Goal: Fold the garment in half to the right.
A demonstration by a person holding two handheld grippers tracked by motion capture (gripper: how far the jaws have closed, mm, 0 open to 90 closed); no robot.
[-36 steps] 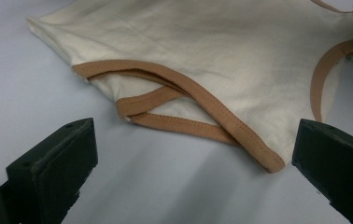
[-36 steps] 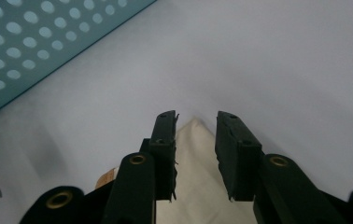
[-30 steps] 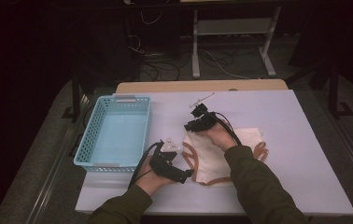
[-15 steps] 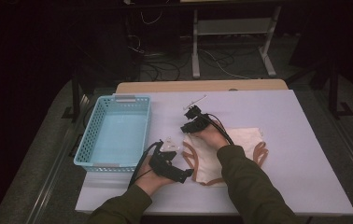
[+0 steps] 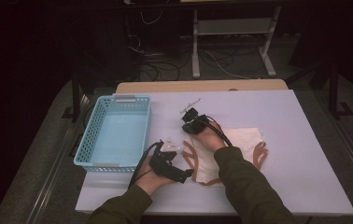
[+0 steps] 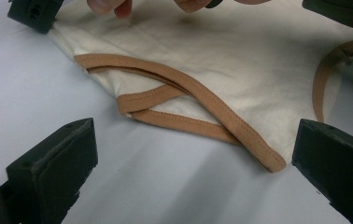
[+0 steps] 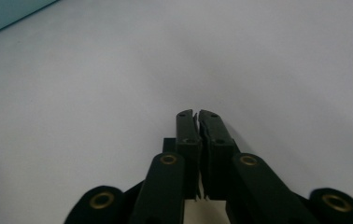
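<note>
A cream cloth (image 5: 240, 140) with tan trim lies flat on the white table, its strapped near edge (image 6: 221, 51) in the left gripper view. My left gripper (image 5: 181, 161) rests at the cloth's near-left side, jaws wide open (image 6: 194, 135) with a tan strap lying between them, untouched. My right gripper (image 5: 187, 122) sits low at the cloth's far-left corner. Its jaws (image 7: 197, 114) have just been closing and now meet, with a thin cream sliver of cloth showing between the pads. The right gripper's black jaw (image 6: 32, 14) shows at that corner in the left gripper view.
A light blue basket (image 5: 87, 140) stands empty at the left of the table, its corner (image 7: 6, 11) in the right gripper view. A small thin metal thing (image 5: 189, 103) lies beyond the right gripper. Dark floor, cables and a stand lie behind the table.
My right hand has shifted slightly left and lower, onto the cloth's far-left corner. The left hand and the cloth have stayed where they were.
</note>
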